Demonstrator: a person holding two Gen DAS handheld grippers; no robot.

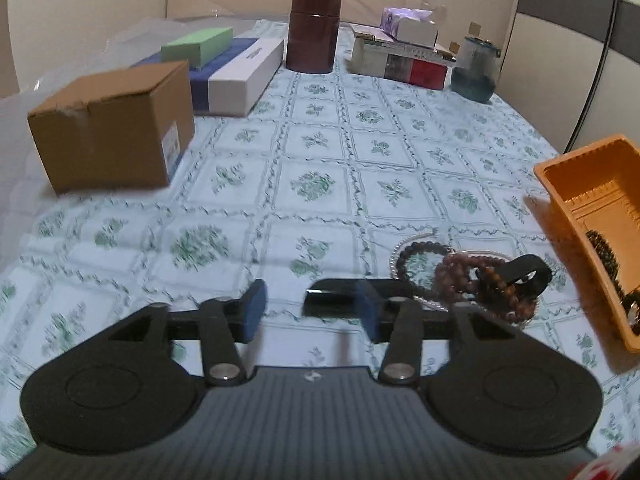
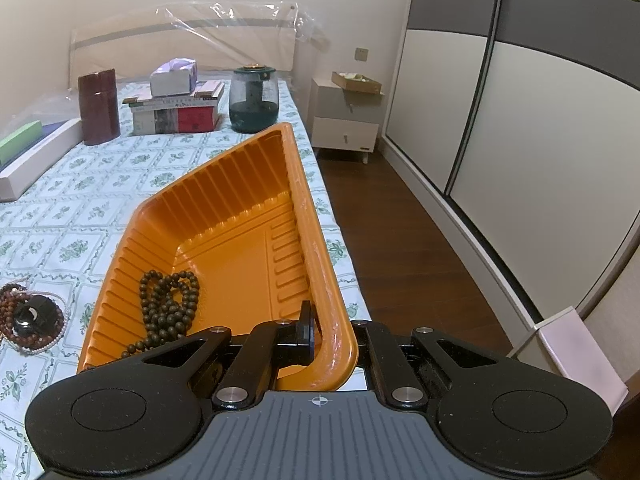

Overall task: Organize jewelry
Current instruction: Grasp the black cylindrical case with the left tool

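My right gripper (image 2: 320, 336) hides its outer finger behind the orange tray (image 2: 224, 200) wall; left view crops that tray.

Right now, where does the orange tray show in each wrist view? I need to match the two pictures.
Left wrist view: the orange tray is at the right edge, partly cut off, right of the bracelet pile.
Right wrist view: the tray fills the centre, its near rim clamped in the right gripper.
Shared landmark: the dark red canister at the far end.
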